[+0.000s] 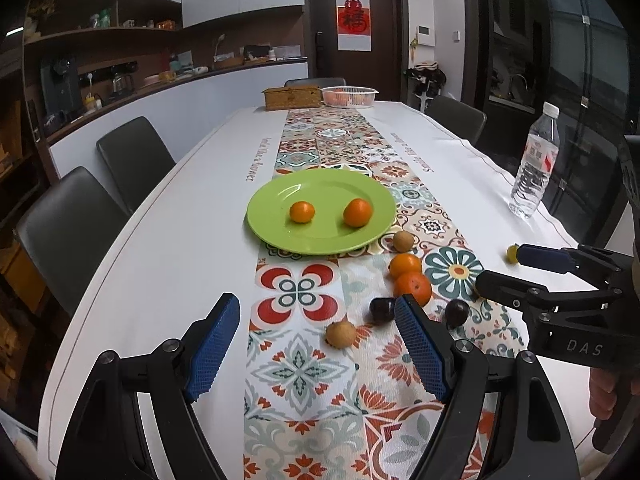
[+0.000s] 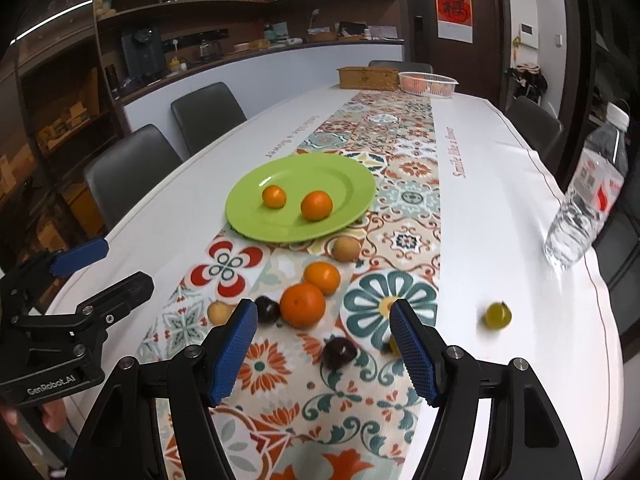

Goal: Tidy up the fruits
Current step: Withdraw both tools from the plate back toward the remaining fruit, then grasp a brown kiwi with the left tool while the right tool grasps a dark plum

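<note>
A green plate [image 1: 276,236] [image 2: 256,224] on the patterned runner holds two oranges [image 1: 302,212] [image 2: 316,205]. In front of it lie two more oranges [image 1: 413,288] [image 2: 302,305], two tan round fruits [image 1: 340,335] [image 2: 346,249], two dark plums [image 1: 457,313] [image 2: 339,353] and a green-yellow fruit [image 2: 497,315] on the white cloth. My left gripper [image 1: 318,318] is open and empty above the near runner. My right gripper [image 2: 323,326] is open and empty above the plum; it shows in the left wrist view [image 1: 500,268].
A water bottle [image 1: 535,162] [image 2: 586,192] stands at the table's right edge. A wicker box [image 1: 292,97] and a clear tub of fruit [image 1: 349,96] sit at the far end. Grey chairs [image 1: 72,232] line the left side.
</note>
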A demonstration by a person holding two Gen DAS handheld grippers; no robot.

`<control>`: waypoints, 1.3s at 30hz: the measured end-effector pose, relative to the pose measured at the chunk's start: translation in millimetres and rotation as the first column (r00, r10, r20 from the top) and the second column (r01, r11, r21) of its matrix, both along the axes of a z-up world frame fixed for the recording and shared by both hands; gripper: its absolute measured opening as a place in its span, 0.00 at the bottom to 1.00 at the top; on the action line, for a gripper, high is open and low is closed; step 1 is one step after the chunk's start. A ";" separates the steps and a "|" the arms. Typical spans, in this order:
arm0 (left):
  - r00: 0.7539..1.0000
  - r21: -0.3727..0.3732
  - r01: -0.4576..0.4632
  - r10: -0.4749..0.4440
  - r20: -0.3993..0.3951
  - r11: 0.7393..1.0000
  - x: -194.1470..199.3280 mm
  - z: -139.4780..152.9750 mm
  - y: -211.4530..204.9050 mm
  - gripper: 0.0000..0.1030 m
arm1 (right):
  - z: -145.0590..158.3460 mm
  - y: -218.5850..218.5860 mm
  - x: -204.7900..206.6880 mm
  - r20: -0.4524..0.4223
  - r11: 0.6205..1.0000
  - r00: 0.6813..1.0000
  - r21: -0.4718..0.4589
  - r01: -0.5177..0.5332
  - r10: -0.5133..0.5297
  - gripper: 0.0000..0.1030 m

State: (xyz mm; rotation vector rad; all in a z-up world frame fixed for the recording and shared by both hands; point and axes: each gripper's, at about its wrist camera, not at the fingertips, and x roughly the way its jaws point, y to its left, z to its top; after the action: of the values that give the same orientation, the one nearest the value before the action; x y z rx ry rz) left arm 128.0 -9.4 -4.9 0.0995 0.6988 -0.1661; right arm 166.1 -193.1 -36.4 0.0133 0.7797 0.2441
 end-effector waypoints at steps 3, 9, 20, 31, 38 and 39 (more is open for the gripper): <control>1.000 0.003 0.006 -0.006 0.000 1.000 -2.3 -6.1 -1.2 0.77 | -6.3 -2.3 -5.0 -0.004 1.000 1.000 0.006 0.007 -0.007 0.67; 1.000 -0.005 0.021 -0.021 -0.007 1.000 -7.1 -21.4 -2.3 0.77 | -20.6 -3.8 -9.1 -0.032 1.000 0.999 0.012 0.006 -0.005 0.67; 0.998 0.009 0.056 -0.055 -0.026 0.998 1.6 -52.1 -7.1 0.77 | -45.9 4.1 -11.2 -0.031 0.996 0.999 -0.078 -0.033 0.030 0.67; 0.991 0.008 0.081 -0.080 -0.109 0.997 26.6 -78.4 -12.0 0.68 | -67.5 8.9 3.8 -0.075 0.993 0.996 -0.102 -0.065 0.057 0.56; 0.983 -0.030 0.081 -0.084 -0.161 0.996 40.9 -86.1 -15.9 0.55 | -70.5 10.4 11.7 -0.080 0.992 0.995 -0.108 -0.071 0.062 0.52; 0.982 -0.029 0.077 -0.081 -0.169 0.997 43.0 -87.1 -16.7 0.53 | -70.6 10.0 12.8 -0.082 0.992 0.995 -0.104 -0.070 0.062 0.52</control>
State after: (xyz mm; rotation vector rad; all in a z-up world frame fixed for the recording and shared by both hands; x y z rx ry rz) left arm 171.0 -26.1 -92.0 0.0922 0.8635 -0.2605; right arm 178.9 -183.1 -106.9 -0.1048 0.8720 0.2653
